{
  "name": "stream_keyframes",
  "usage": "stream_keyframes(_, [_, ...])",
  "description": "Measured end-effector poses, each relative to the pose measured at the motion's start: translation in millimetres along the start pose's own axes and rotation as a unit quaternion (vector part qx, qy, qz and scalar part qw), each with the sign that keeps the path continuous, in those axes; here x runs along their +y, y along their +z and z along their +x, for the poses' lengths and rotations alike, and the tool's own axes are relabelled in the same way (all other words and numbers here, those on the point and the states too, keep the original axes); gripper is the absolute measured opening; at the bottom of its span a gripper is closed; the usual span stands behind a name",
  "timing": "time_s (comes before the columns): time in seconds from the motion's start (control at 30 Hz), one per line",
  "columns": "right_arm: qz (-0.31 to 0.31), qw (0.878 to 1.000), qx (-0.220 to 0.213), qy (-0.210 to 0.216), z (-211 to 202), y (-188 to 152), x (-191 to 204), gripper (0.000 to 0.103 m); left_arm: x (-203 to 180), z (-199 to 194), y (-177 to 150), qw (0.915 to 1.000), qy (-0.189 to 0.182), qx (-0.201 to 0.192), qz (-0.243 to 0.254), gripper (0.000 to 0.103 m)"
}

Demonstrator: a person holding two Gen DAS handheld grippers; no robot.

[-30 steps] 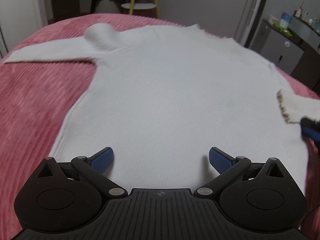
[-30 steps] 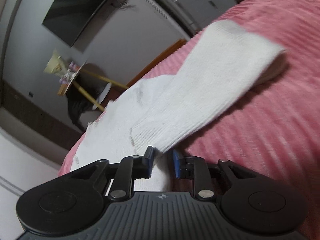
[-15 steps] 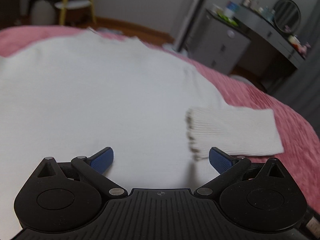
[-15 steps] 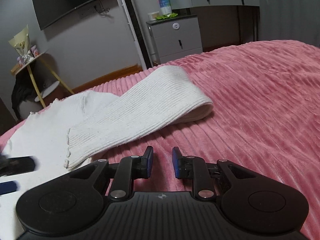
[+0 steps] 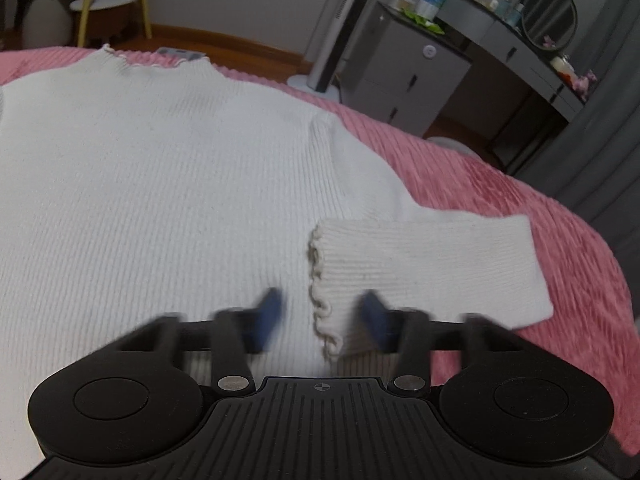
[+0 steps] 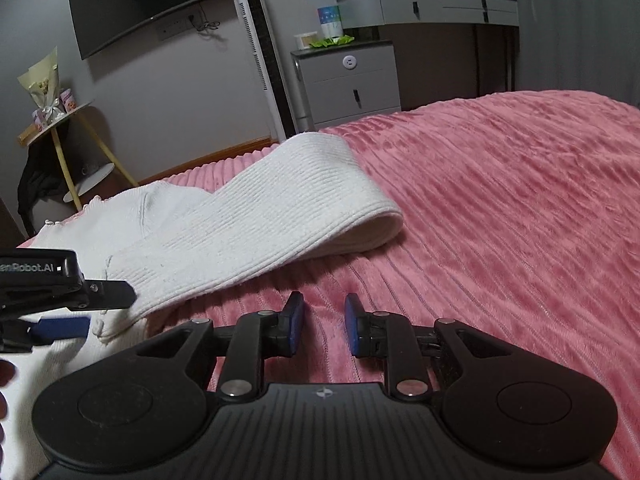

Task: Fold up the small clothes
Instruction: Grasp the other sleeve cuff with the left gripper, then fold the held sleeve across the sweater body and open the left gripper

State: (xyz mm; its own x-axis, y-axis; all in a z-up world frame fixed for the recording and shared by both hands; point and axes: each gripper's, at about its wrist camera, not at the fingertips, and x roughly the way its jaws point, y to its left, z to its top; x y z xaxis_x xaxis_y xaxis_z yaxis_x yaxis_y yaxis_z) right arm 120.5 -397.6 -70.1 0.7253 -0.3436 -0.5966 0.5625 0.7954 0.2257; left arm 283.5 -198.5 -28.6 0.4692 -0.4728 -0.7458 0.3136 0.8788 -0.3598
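Since a second ago, left gripper [image 5: 320,316] has swept to the folded-in sleeve [image 5: 432,264] cuff, fingers closing astride it. White sweater [image 5: 160,184] lies flat on the bed [image 6: 500,208], barely folded; right gripper [image 6: 324,324] is narrow, empty.

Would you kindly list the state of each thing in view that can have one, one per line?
Sweater: spread flat on the blanket, body not yet folded.
Right sleeve: folded back, its cuff lying on the body.
Left gripper: closing around the cuff edge, fingers not yet pressing it.
Right gripper: narrow gap, nothing between its fingers, over bare blanket.
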Motion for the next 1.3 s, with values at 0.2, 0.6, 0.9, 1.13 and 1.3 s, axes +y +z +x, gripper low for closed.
stream_keyframes(0.2, [-0.012,1.000,-0.006,-0.006,-1,-1,4,0.023,1,-3,0,1.0000,0.001,-0.005,0.006,0.010])
stream_keyframes(0.6, [-0.027,0.999,-0.012,-0.014,2,-2,7,0.024,23,-44,16,0.9982,-0.006,-0.060,0.000,0.005])
stream_keyframes(0.9, [-0.025,0.999,-0.012,-0.015,2,-1,8,0.025,97,-94,30,0.9789,0.175,-0.103,0.026,0.006])
stream_keyframes(1.13, [-0.030,0.999,-0.016,-0.021,2,-1,12,0.027,130,-82,18,0.9791,0.191,-0.067,-0.013,0.014])
stream_keyframes(1.3, [-0.034,0.999,-0.033,-0.025,-1,-1,15,0.033,151,-73,9,0.9885,0.126,-0.059,-0.060,0.042])
